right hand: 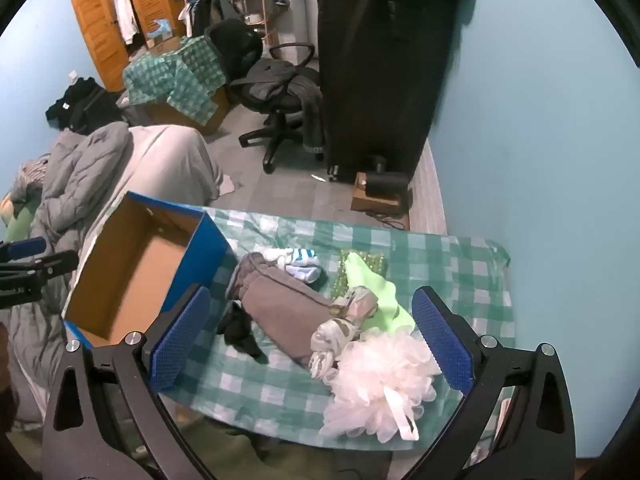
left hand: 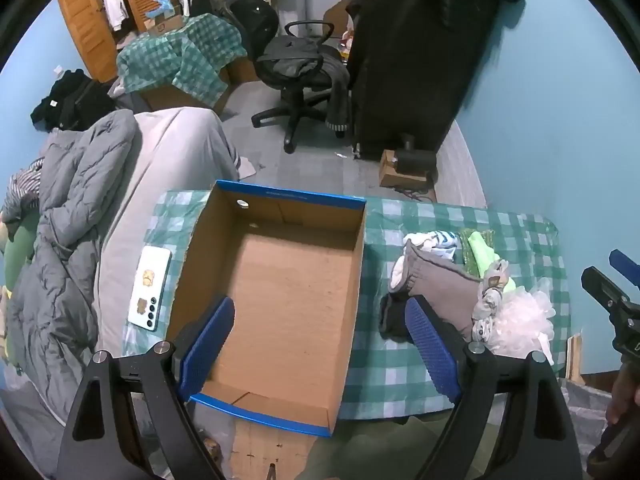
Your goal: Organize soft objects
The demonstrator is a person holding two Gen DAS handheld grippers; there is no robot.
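Left gripper (left hand: 318,350): jaws spread wide, nothing between the pads, angled down over the near end of the cardboard box (left hand: 276,412). Left pad inside the box's left wall; right pad outside its right wall, over the checked cloth (left hand: 420,216).

Right gripper (right hand: 312,338): jaws spread wide, nothing pinched, angled down above the pile of soft things. White bath puff (right hand: 380,380) lying low between the pads, at the near edge of the cloth.

Box: open top, blue rim, bare floor, nothing inside. Free cloth on the far side of the pile.

Pile just right of the box: grey garment (right hand: 280,304), black piece (right hand: 240,332), patterned roll (right hand: 344,320), green cloth (right hand: 372,288), striped piece (right hand: 300,262).

Phone (left hand: 150,286) lying left of the box.
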